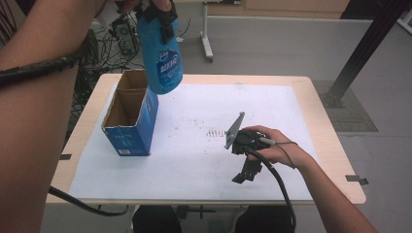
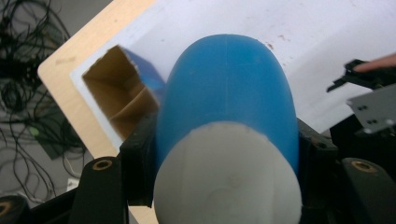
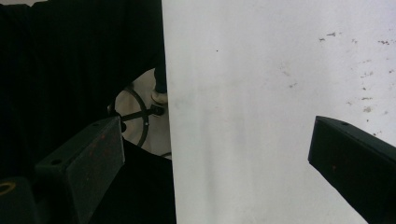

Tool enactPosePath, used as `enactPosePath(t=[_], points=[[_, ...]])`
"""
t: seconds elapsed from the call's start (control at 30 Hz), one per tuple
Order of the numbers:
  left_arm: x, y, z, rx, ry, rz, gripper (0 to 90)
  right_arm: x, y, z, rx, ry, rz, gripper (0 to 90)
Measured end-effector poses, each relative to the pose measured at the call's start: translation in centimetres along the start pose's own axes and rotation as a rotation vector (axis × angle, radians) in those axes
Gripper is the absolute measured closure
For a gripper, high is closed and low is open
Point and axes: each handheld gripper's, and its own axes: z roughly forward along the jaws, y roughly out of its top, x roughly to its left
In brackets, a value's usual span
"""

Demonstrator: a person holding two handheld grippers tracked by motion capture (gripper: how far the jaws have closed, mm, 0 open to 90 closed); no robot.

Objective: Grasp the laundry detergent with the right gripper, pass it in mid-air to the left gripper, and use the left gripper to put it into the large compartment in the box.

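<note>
While my left gripper [image 1: 156,10] clamps the blue bottle [image 1: 161,56] near its white cap end, I hold it in the air above the far left part of the table, base pointing down, just over and slightly to the right of the open cardboard box [image 1: 130,114]. Along my own jaws I see the bottle's rounded base hanging beside the box mouth [image 2: 119,91], not yet centred over it. My judgement is that the step in hand is lowering the bottle into that box, so I want to shift it left until the base sits squarely above the opening, keep it upright, and descend slowly so it clears the flaps and the inner divider rather than catching a wall and tipping the box. My right gripper [image 1: 244,173] rests low on the white sheet [image 1: 194,160] near the front right, jaws wide apart and holding nothing, well clear of the box.
</note>
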Motion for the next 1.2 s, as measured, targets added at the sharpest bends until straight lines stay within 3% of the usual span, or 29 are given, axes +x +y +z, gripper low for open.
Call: enactPosePath(t=[0.23,0.27,0.37,0.4,0.5,0.57,0.6,0.63,0.73,0.97,1.2], points=[[3.9,-1.0,0.8,0.016,0.021,-0.139,37.9,0.0,0.0,0.0,0.003,-0.004,0.002,3.5],[5.0,-1.4,0.8,0.009,0.030,-0.185,38.0,-0.1,-0.1,-0.1,-0.005,-0.004,0.000,3.5],[5.7,-1.8,0.9,0.007,0.041,-0.216,37.9,-0.1,-0.1,0.0,-0.002,-0.002,0.003,3.5],[6.6,-2.3,1.0,0.010,0.053,-0.255,37.9,-0.1,-0.1,0.0,0.000,-0.002,0.010,3.5],[7.3,-2.7,1.1,0.008,0.062,-0.289,37.9,-0.2,-0.2,0.1,-0.002,-0.002,0.008,3.5],[8.1,-3.1,1.2,0.012,0.072,-0.326,37.9,-0.3,-0.1,0.2,-0.002,0.002,0.009,3.5],[8.9,-3.5,1.3,0.012,0.082,-0.365,37.9,-0.3,-0.1,0.2,-0.001,0.000,0.010,3.5],[8.9,-3.5,1.3,0.012,0.082,-0.365,37.9,-0.3,-0.1,0.2,-0.001,0.000,0.010,3.5],[10.1,-4.2,1.6,0.012,0.095,-0.436,37.9,-0.3,-0.1,0.3,-0.003,0.001,0.011,3.5],[11.6,-5.2,2.6,0.007,0.092,-0.501,37.9,-0.4,0.0,0.4,-0.006,0.002,0.007,3.5],[12.0,-5.5,3.5,-0.015,0.088,-0.526,38.0,-0.5,0.0,0.5,0.000,0.003,0.011,3.5]])
